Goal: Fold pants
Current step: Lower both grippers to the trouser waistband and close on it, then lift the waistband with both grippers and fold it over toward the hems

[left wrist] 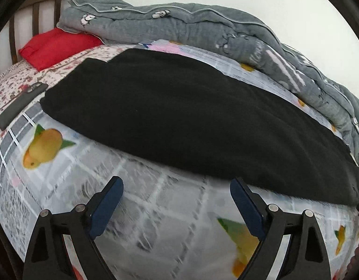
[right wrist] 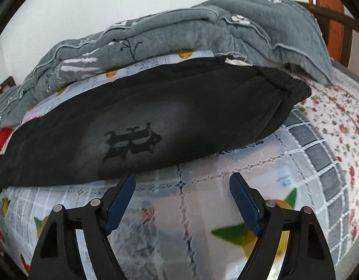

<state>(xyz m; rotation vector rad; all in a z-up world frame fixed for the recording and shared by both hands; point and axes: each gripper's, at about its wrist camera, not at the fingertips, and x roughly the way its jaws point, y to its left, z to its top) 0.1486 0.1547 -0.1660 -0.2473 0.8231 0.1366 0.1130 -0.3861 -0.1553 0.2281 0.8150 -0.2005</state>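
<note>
Black pants (left wrist: 191, 121) lie flat on the bed in the left wrist view, their long axis running from upper left to lower right across the fruit-printed sheet (left wrist: 156, 210). The left gripper (left wrist: 176, 186) hangs just short of the near edge with its fingers (left wrist: 109, 207) spread wide and nothing between them. A rolled grey quilt (left wrist: 202, 25) lines the far side of the pants, a red pillow (left wrist: 55, 46) sits by the headboard (left wrist: 37, 9), and a dark phone (left wrist: 20, 107) lies just off the left end of the pants.

Seen from the right wrist, the pants (right wrist: 156, 116) stretch from lower left up to the right, the waistband end with a white label pointing toward the upper right, a dark printed emblem near the middle. The right gripper (right wrist: 183, 182) is released, fingers (right wrist: 120, 205) apart, one tip touching or just beside the hem. The quilt (right wrist: 179, 30) crowds the far edge, overlapping the waistband corner. The sheet (right wrist: 202, 210) lies beneath.
</note>
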